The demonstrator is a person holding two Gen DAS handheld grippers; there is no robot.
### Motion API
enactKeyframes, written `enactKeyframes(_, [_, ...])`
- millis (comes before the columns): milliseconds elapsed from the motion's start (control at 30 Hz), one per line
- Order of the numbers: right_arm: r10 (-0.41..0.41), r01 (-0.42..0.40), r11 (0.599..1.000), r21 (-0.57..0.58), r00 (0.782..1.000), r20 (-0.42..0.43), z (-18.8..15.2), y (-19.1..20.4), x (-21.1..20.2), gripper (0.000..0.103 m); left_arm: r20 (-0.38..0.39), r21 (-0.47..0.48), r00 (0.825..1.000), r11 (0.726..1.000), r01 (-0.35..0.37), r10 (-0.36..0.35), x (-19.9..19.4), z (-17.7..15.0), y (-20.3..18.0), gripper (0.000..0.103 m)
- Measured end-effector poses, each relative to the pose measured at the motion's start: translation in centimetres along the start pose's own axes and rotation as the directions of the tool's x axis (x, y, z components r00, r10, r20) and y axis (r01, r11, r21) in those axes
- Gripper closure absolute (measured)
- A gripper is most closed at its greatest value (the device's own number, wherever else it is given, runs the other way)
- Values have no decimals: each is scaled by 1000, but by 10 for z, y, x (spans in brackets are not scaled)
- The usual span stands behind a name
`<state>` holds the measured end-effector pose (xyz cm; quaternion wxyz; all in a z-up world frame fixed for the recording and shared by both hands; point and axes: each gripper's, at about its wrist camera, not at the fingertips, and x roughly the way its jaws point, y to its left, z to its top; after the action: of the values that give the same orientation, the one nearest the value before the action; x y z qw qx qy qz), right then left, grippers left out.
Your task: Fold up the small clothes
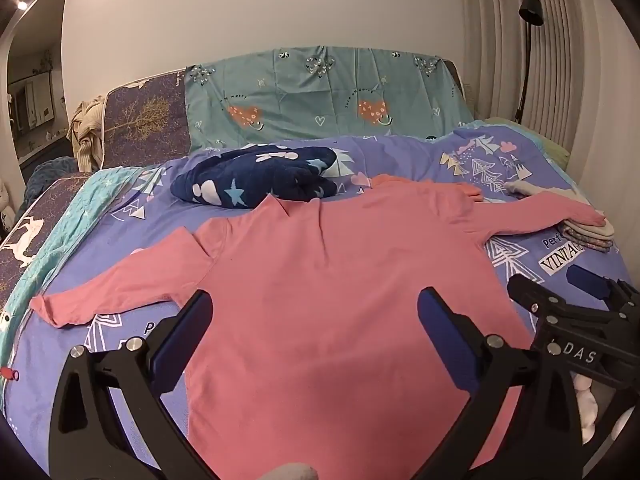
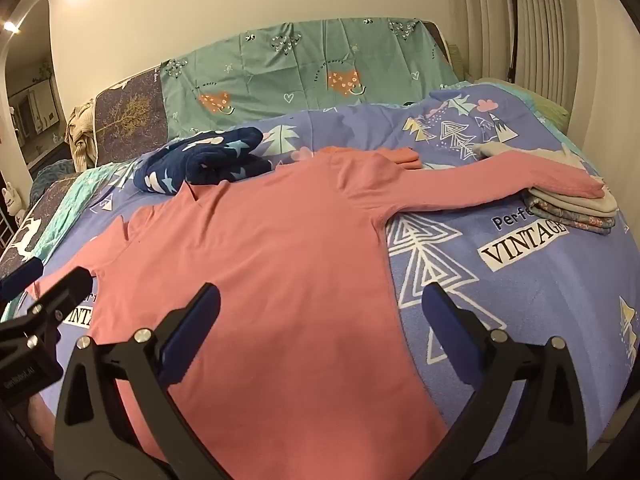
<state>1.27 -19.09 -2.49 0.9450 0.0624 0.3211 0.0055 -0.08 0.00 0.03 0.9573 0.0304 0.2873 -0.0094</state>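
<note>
A pink long-sleeved top (image 1: 340, 280) is being shown laid flat on a purple printed bedspread (image 1: 400, 152), both sleeves spread out to the sides. Its far right cuff (image 2: 580, 186) is resting on a small stack of folded clothes (image 2: 576, 210) near the bedspread's right edge. A rolled navy blanket with white and blue stars (image 1: 256, 178) is lying just beyond the top's collar.

The left gripper (image 1: 316, 312) is being held above the lower half of the top, its 2 blue-padded fingers spread as wide as they go, with nothing between them but the cloth lying below; no fabric is being pinched. The right gripper (image 2: 320, 312) is being held likewise, fully spread, empty, over the top's right side seam, with pink cloth under 1 finger and bedspread under the other. In the left wrist view the right gripper is seen from the side at the right edge, and the letters "DAS" are being read on its black body. In the right wrist view the left gripper's body is showing at the left edge, with small lettering too blurred to be sure of.

On the bedspread, "VINTAGE" (image 2: 524, 246) is being read in black on a white panel, with "Perf…" above it, partly covered by the stack. A second panel near the left sleeve is showing only "…INTA". A teal sheet with hearts (image 1: 320, 92) is draped over the headboard; "worry" can be made out on it.
</note>
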Motion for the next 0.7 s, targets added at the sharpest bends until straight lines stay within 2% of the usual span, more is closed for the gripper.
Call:
enactKeyframes(167, [-1,1,1000,12,1000,-6,4,1,3,2,-6,-7,1000,1000,-2,2,0,0,1,1])
enactKeyframes(433, [-8,8,1000,-10,1000,28,10,6,-13,2,-28,-50,1000,999,-4,3,5,-6,12,1])
enactKeyframes(700, [-7,7,1000,-21,1000,25,9,12,-16,2,-25,-38,999,999,-25,24,4,-10,17,1])
